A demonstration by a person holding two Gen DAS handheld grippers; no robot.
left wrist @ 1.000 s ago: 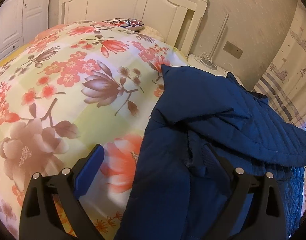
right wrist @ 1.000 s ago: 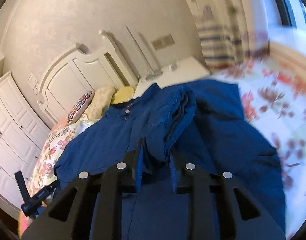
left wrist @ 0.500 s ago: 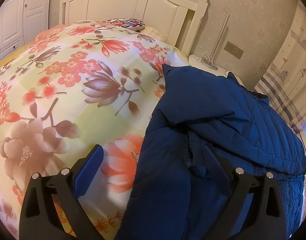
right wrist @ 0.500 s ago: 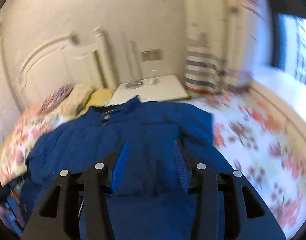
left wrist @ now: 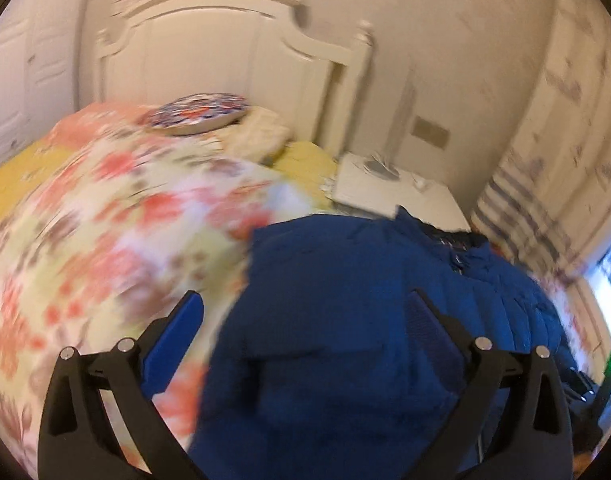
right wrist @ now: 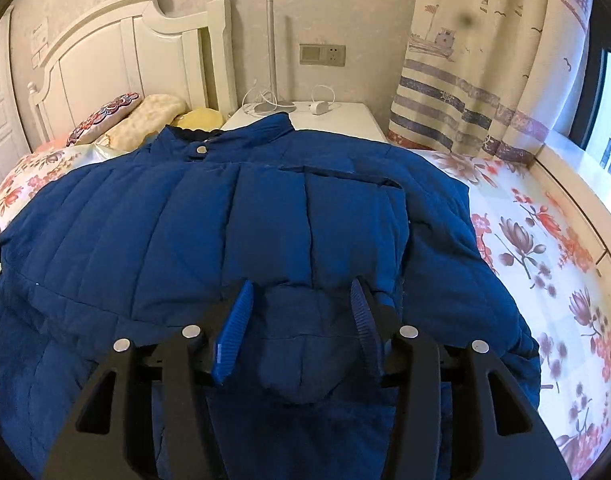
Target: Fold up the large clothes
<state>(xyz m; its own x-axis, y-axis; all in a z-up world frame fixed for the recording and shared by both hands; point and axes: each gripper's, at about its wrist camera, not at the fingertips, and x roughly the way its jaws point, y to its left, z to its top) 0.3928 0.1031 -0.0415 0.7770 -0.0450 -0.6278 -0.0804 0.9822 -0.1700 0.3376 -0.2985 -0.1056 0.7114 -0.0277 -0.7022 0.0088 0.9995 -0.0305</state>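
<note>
No brand, label or readable writing is showing anywhere, not on the blue quilted jacket [right wrist: 233, 220] and not on the paper stuck to the white headboard [right wrist: 117, 60] (its marks are too small to read). The jacket is lying spread across the floral bedspread [right wrist: 545, 248], filling the centre and left of the right wrist frame, its collar at upper centre just in front of the white nightstand [right wrist: 337, 116]. Open bedspread is running down the right of that frame, toward the window ledge. The right gripper [right wrist: 301, 304] is opening, its pads flanking a folded cuff without pressing it. The left gripper [left wrist: 305, 312] is standing wide apart at the jacket's left edge, its view blurred.
</note>
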